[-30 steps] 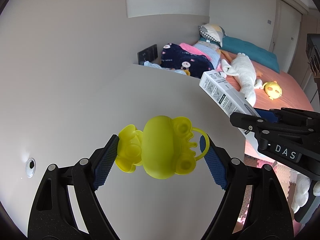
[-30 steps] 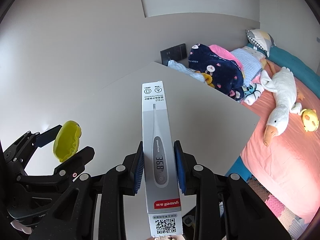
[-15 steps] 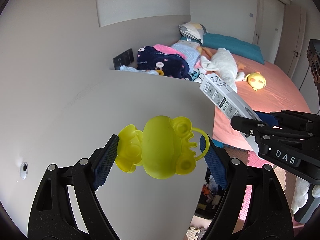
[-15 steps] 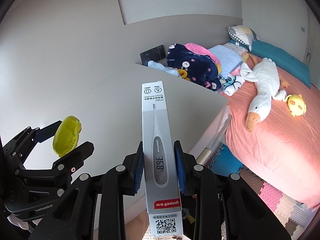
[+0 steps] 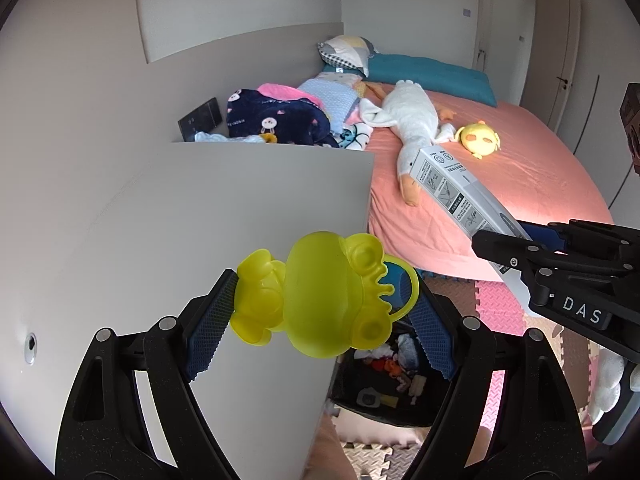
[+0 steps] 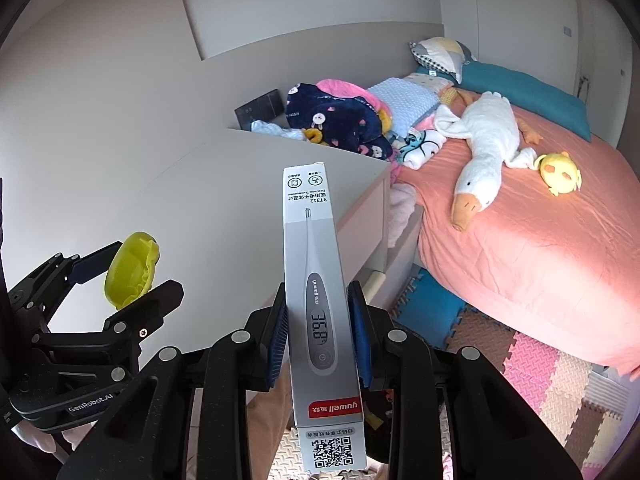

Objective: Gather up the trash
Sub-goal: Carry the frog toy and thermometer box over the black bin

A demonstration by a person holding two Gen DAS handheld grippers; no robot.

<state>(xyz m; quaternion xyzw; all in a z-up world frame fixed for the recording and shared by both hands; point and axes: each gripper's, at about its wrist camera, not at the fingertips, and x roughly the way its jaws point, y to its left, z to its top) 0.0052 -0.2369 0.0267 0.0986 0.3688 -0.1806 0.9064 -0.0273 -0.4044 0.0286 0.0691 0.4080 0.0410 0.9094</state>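
Observation:
My left gripper [image 5: 316, 312] is shut on a yellow plastic frog toy [image 5: 320, 300], held in the air over the right edge of a white table [image 5: 200, 208]. The toy also shows in the right wrist view [image 6: 130, 276]. My right gripper [image 6: 320, 332] is shut on a long grey thermometer box [image 6: 316, 280], which points forward. The box also shows in the left wrist view [image 5: 460, 192], right of the frog toy. A dark bin [image 5: 384, 384] with mixed items lies on the floor below the left gripper.
A bed with a pink sheet [image 6: 540, 240] stands to the right, with a white goose plush [image 6: 484, 148], a yellow chick plush [image 6: 560, 172] and piled blankets [image 6: 340, 120]. Foam puzzle mats [image 6: 540, 368] cover the floor.
Both grippers have moved right, off the table toward its edge, still holding their items. The floor, the mats and the dark bin have come into view below.

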